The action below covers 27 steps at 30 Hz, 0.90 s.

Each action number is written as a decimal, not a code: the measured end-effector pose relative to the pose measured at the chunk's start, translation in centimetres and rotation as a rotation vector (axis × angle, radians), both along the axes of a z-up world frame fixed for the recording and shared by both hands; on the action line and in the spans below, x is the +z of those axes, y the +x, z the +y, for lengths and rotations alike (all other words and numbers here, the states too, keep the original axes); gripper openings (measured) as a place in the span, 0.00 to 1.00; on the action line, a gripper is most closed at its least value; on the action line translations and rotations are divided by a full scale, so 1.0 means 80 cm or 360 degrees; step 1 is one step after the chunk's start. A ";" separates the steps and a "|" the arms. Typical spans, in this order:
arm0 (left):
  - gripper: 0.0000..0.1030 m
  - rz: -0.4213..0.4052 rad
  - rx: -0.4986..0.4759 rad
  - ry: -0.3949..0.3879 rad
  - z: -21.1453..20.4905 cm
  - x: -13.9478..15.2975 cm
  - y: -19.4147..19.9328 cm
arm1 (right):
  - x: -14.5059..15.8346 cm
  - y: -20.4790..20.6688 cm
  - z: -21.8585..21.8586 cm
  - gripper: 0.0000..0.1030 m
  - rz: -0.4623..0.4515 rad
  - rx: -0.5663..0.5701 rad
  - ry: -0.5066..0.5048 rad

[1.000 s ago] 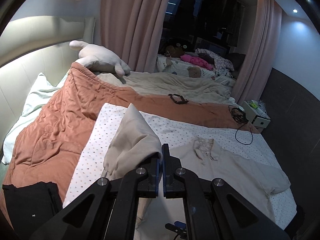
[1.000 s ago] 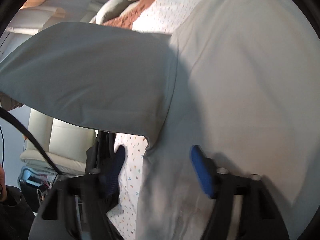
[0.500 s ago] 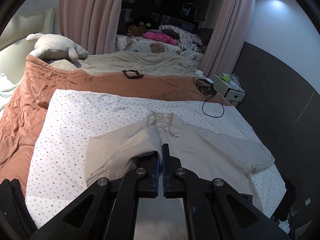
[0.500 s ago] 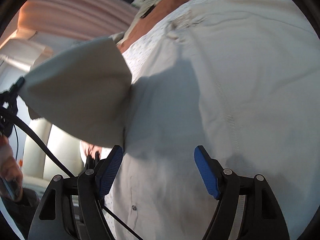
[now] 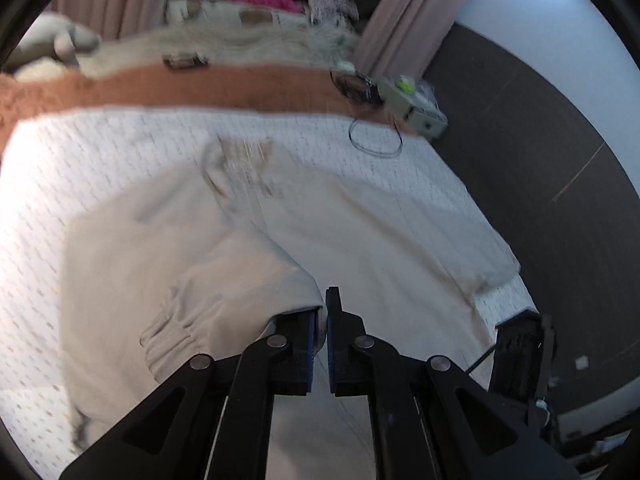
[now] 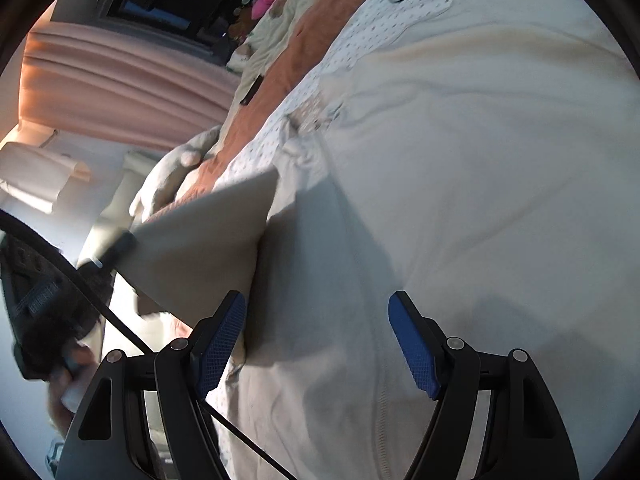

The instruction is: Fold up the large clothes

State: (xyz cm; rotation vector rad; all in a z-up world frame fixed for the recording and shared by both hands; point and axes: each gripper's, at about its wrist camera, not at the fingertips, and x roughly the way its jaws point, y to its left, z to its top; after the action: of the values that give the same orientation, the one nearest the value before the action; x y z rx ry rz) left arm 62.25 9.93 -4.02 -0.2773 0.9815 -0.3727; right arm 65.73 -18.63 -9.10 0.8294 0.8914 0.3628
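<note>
So far you had only the first fold under way: the beige shirt lay face up on the dotted sheet of the bed, collar toward the rust-coloured quilt, and its elastic-cuffed sleeve was being carried in over the chest. Your left tongs were pressed together, pinching that sleeve's edge. Your right tongs stood spread above the shirt's body, holding nothing. The opposite sleeve was spread out flat toward the bed's edge, so that side fold and the lengthwise folds were left to do. Compared with a second earlier, the sleeve had come down from a raised peak to lie lower across the shirt, and your right tongs had drawn back to see more of the shirt.
</note>
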 end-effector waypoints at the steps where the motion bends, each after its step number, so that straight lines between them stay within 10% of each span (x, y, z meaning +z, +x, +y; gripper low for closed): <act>1: 0.07 0.0049 0.0004 -0.0001 -0.003 -0.013 0.000 | 0.004 -0.007 0.000 0.71 -0.0001 -0.0014 -0.0004; 3: 0.12 0.0103 0.0005 -0.0015 -0.005 -0.035 -0.003 | 0.007 -0.027 -0.014 0.71 -0.0008 -0.0037 0.0006; 7: 1.00 0.0145 -0.0012 -0.0128 -0.002 -0.056 -0.013 | 0.018 -0.051 -0.026 0.71 -0.0028 -0.0070 0.0009; 19: 1.00 0.0016 0.0077 -0.0166 0.058 -0.019 -0.072 | 0.050 -0.106 -0.029 0.71 -0.0161 -0.0050 -0.0124; 27: 1.00 -0.0027 0.0346 0.0060 0.148 -0.011 -0.128 | 0.058 -0.101 0.041 0.71 -0.0261 0.0172 -0.0331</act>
State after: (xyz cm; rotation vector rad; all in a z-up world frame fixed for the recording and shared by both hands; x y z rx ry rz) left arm 52.03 21.80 -4.93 -0.3427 0.9302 -0.1580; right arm 57.63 -15.33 -4.44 0.5534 0.8071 0.4186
